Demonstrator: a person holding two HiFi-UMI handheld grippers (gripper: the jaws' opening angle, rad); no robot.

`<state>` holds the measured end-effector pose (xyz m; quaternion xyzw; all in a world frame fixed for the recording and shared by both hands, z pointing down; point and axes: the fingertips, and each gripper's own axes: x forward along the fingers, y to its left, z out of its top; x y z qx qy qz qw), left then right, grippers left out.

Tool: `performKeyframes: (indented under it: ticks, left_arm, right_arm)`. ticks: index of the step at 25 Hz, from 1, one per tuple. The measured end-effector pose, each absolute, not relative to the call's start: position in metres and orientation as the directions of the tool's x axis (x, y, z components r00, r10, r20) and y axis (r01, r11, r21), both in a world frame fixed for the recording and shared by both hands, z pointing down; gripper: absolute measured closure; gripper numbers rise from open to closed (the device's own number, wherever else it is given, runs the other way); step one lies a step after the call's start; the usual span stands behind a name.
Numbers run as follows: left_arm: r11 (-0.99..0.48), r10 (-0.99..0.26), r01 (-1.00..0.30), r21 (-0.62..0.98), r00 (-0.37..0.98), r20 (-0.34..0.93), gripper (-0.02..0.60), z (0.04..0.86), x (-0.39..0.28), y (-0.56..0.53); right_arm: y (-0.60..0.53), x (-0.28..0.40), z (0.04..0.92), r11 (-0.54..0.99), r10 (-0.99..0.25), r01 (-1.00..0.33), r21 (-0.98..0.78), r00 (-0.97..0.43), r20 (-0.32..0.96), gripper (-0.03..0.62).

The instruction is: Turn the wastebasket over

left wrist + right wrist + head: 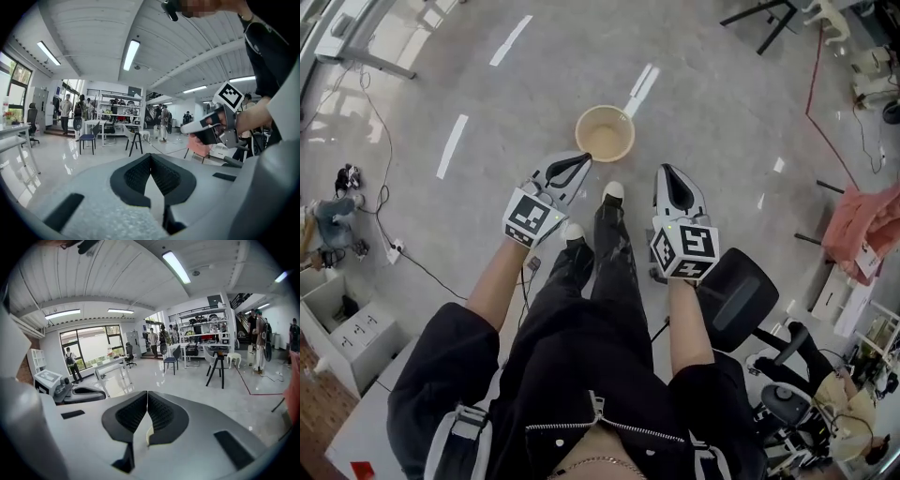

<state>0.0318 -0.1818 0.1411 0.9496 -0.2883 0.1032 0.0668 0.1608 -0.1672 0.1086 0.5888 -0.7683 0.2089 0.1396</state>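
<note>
The beige wastebasket stands upright on the grey floor, its round mouth facing up and nothing visible inside. My left gripper is shut and empty, its tip just below and left of the basket's rim, apart from it. To the right, my right gripper is also shut and empty, a little farther from the basket. In the left gripper view the jaws meet with nothing between them, and the right gripper shows beyond. The right gripper view shows closed jaws; a beige sliver, perhaps the basket, peeks below them.
The person's legs and white-toed shoes are between the grippers, just short of the basket. A black office chair stands at the right, a white cabinet at the left. Cables trail across the floor. A stool and people stand farther off.
</note>
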Motion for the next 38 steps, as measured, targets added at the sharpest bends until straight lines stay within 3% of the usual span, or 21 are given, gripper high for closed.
performKeyframes:
  ticks: [5,17,24,38]
  left_arm:
    - [-0.811,-0.545,-0.580,0.071,0.795,0.268,0.577,0.178,0.036,-0.239]
    - [-0.800,-0.533,-0.592,0.096,0.774,0.341,0.577,0.331,0.062,-0.350]
    - [-0.796,-0.540,-0.598,0.095,0.772,0.336,0.577,0.448,0.053,-0.367]
    - [-0.803,-0.556,-0.597,-0.003,0.746,0.367,0.577,0.699,0.010,-0.383]
  right_arm:
    - [-0.228,0.185,0.142,0.224,-0.834,-0.961,-0.162,-0.275,0.478,0.582]
    - [-0.342,0.226,0.354,0.199,-0.734,-0.956,-0.214,-0.290,0.614,0.582]
    - [-0.363,0.232,0.467,0.190,-0.750,-0.958,-0.213,-0.282,0.598,0.582]
    - [-0.379,0.234,0.672,0.392,-0.743,-0.919,-0.041,-0.342,0.575,0.583]
